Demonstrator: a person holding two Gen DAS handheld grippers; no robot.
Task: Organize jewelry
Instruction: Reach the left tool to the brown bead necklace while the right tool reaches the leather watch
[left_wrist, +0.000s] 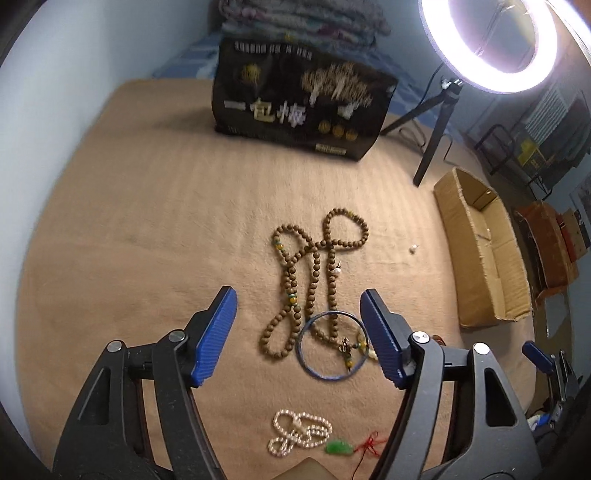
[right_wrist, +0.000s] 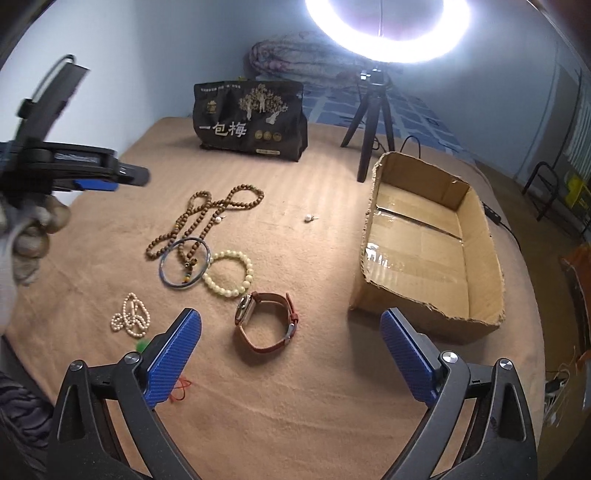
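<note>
Hovering with jaws spread wide and empty, the left gripper (left_wrist: 298, 308) and right gripper (right_wrist: 291, 328) hang above the tan blanket (right_wrist: 295, 406). Left of the one cardboard box (right_wrist: 476, 229) lie one brown-strap watch (right_wrist: 267, 321), one cream bead bracelet (right_wrist: 229, 273), one blue bangle (right_wrist: 184, 266), one long wooden bead strand (right_wrist: 207, 218), one small pearl strand (right_wrist: 131, 319) and two loose pearls (right_wrist: 307, 218).

Left gripper (left_wrist: 298, 315): held aloft, jaws spread wide, nothing between the blue pads; gripped by a gloved hand (right_wrist: 26, 236) at the scene's left. Right gripper (right_wrist: 291, 336): near side, jaws likewise wide apart and empty, fingers pointing far.
</note>
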